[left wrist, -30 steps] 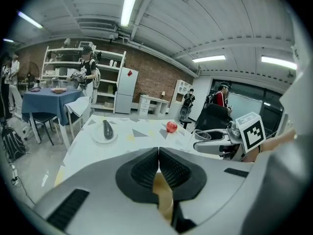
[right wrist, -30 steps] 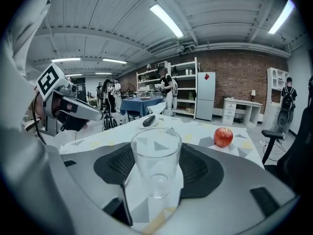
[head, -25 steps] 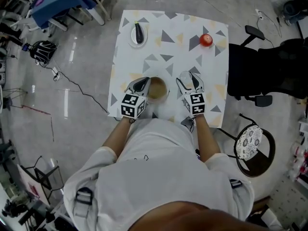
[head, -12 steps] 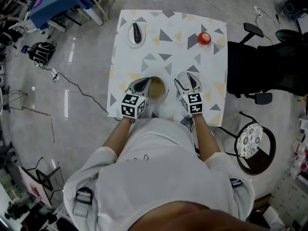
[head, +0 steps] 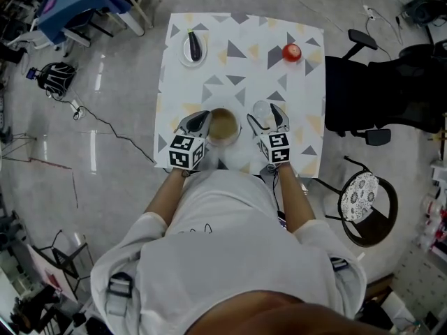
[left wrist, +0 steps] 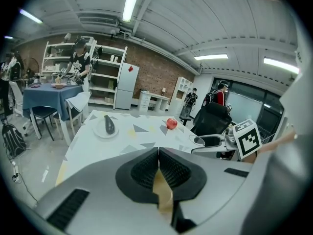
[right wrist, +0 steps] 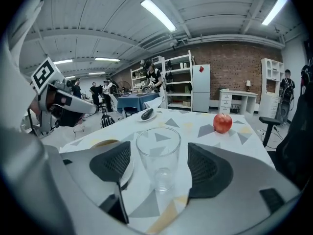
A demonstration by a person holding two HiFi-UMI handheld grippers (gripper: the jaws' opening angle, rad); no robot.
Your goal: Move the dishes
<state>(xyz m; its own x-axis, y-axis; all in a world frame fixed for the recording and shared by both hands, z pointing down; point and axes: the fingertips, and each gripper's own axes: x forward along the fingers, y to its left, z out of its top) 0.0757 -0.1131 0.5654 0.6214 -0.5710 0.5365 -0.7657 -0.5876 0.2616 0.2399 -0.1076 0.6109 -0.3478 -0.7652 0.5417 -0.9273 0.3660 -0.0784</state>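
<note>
A tan bowl [head: 223, 125] sits near the front edge of the patterned table [head: 244, 75]. My left gripper [head: 202, 123] is shut on the bowl's left rim; in the left gripper view a tan sliver [left wrist: 163, 192] shows between the closed pads [left wrist: 146, 170]. A clear empty glass [right wrist: 158, 155] stands upright between the jaws of my open right gripper [right wrist: 159, 163], touching neither pad. From above, the glass [head: 262, 110] is just right of the bowl, inside the right gripper [head: 266, 118]. A white plate with an eggplant [head: 193, 47] lies at the far left, a red apple [head: 291, 52] at the far right.
A black office chair [head: 377, 89] stands close to the table's right side, and a stool with a patterned seat [head: 361, 204] is at front right. A blue table [head: 77, 2], a backpack [head: 52, 75] and a cable lie on the floor to the left.
The right gripper's jaws now stand apart round the glass, which shows between them. The left gripper has stayed on the bowl's rim.
</note>
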